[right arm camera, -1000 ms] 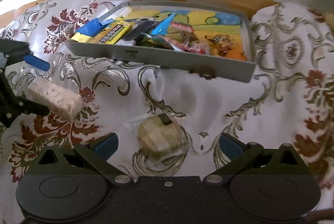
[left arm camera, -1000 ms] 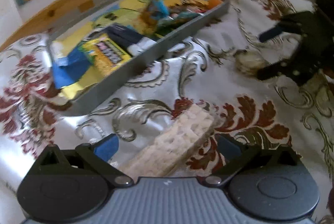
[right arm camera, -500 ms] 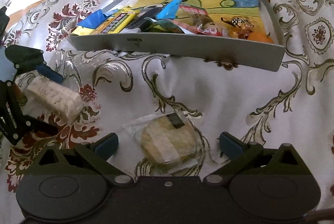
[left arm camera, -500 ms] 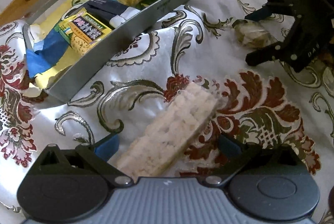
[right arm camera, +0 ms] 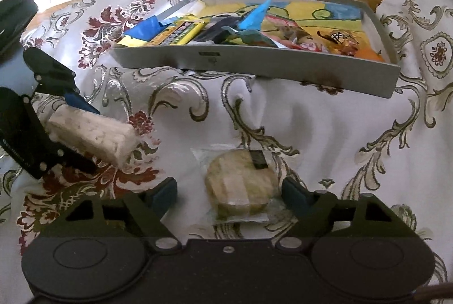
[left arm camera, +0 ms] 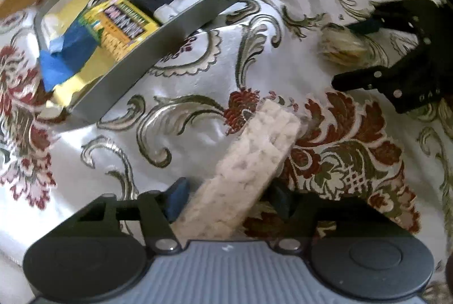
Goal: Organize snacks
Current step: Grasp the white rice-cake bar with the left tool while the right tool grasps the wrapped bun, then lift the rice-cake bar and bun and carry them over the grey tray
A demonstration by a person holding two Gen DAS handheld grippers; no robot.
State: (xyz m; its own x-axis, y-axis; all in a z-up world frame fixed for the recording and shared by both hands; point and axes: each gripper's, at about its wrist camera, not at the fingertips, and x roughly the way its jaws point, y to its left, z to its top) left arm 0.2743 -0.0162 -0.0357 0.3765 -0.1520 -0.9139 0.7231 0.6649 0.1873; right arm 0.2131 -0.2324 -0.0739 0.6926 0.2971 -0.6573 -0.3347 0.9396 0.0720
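2 snacks lie on the cloth (right arm camera: pixel 325 134), near the gray tray (right arm camera: pixel 254 67). The left gripper (left arm camera: pixel 226 195) squeezes the rice bar (left arm camera: pixel 249 162); the right gripper (right arm camera: pixel 229 190) is open around the wrapped cookie (right arm camera: pixel 240 185). Squeezing hard could crumble them.

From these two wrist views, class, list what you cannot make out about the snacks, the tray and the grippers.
- Rice bar: its near end is hidden behind the left gripper body in the left wrist view; pad contact is unclear.
- Wrapped cookie: its dark label is too small to read in the right wrist view.
- Tray: packets overlap, so lower ones are hidden; motion blur in the left view smears their print.
- Right gripper: open around the cookie, contact uncertain.
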